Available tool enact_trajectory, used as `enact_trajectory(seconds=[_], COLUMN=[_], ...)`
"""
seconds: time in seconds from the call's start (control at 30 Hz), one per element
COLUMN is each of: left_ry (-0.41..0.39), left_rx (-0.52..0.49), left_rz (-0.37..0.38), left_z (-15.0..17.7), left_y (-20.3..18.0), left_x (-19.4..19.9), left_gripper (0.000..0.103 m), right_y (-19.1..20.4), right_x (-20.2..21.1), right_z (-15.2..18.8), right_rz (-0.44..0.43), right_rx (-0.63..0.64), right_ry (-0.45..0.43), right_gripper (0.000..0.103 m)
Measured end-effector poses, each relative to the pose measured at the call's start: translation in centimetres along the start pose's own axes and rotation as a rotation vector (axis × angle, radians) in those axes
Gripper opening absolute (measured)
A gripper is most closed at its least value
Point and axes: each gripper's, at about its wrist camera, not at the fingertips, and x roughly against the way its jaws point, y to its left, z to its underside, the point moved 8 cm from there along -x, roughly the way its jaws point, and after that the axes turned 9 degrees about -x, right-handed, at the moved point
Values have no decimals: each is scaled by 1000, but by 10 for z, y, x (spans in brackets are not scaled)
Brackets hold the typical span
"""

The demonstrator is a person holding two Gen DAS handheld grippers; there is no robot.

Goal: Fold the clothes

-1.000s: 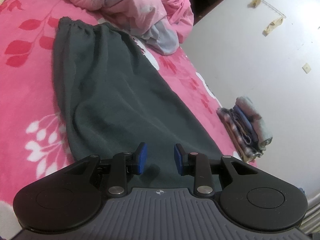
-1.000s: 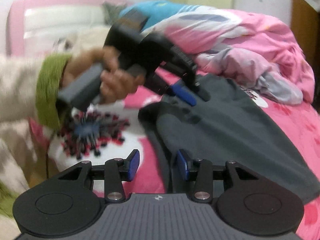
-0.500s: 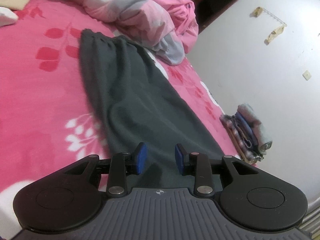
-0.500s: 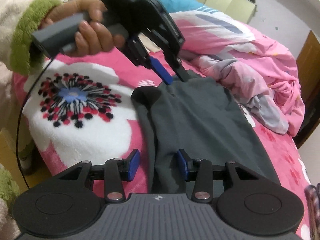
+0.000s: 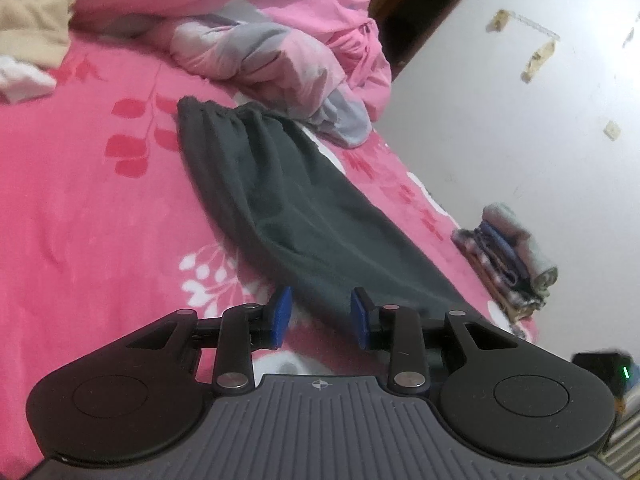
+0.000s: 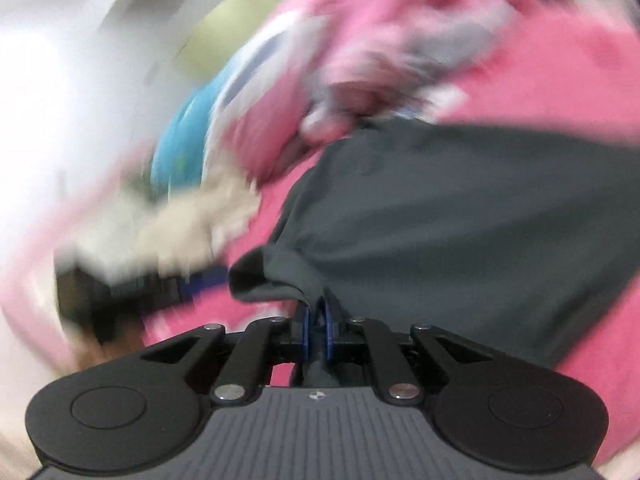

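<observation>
garment: dark grey trousers [image 5: 292,208], laid lengthwise on the pink floral bedspread [image 5: 80,208]. Gathered waistband at the far end, near the crumpled pink-and-grey duvet [image 5: 280,52]. Near end sits close to the bed's right edge.
left gripper [image 5: 320,316]: hovers over the near end of the trousers. Blue pads apart, nothing pinched; a strip of grey cloth and some pink sheet show through the gap. Pads not pressing on fabric.
right gripper [image 6: 318,330]: jaws closing. Blue pads nearly together with a fold of the grey trousers [image 6: 460,220] bunched between them. Cloth rises to the pads in a small peak, so it is clamped.
right view quality: heavy motion blur. Only the gripper and the cloth close to it are sharp. Pink bedding, a blue patch and a beige patch behind it can't be made out further.
bed edge, right side: small stack of folded clothes [image 5: 512,260] on the bedspread at the edge, beside the white wall [image 5: 520,128]. Well apart from the trousers' waistband, near their lower end.
far left corner of bed: beige cloth [image 5: 28,12] and a white piece [image 5: 20,80], lying loose.
</observation>
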Motion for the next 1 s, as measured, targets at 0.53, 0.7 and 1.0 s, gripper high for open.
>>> enact_trajectory(seconds=[0.53, 0.7, 1.0], left_ry=[82, 103, 147], left_rx=[-443, -376, -265], left_rz=[-83, -78, -64], left_z=[2, -4, -8], left_y=[-65, -61, -56], left_x=[-74, -87, -95], left_gripper=[32, 32, 35], right_y=[-39, -34, 15], right_x=[5, 13, 48], right_z=[-13, -4, 0], right_rz=[-119, -62, 162], right_rx=[-310, -225, 206], right_ry=[1, 12, -148], right_gripper=[8, 10, 26])
